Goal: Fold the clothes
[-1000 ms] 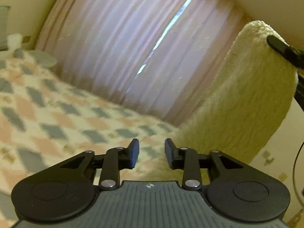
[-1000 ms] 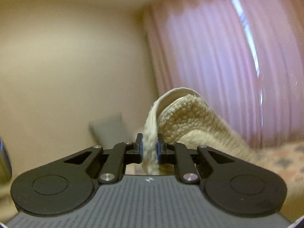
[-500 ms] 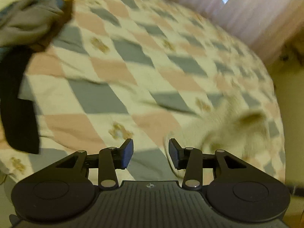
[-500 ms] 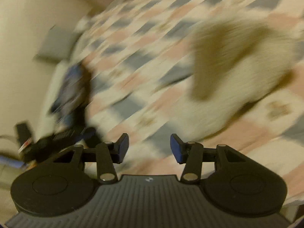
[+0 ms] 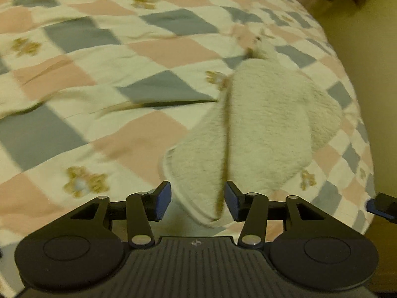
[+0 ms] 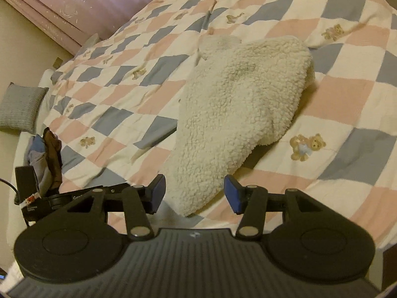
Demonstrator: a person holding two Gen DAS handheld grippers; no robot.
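A cream fleece garment lies in a heap on the checked quilt; it also shows in the right wrist view. My left gripper is open, just above the garment's near hem, holding nothing. My right gripper is open and empty, its fingers either side of the garment's near corner. The tip of the right gripper shows at the right edge of the left wrist view.
The quilt covers the bed. A pile of dark and blue clothes lies at the bed's left edge, with a grey pillow beyond. Pink curtains hang behind. A wall borders the bed's right side.
A second ago my right gripper held the fleece garment up in the air. It has let go, both grippers have swung down, and the garment now lies on the quilt.
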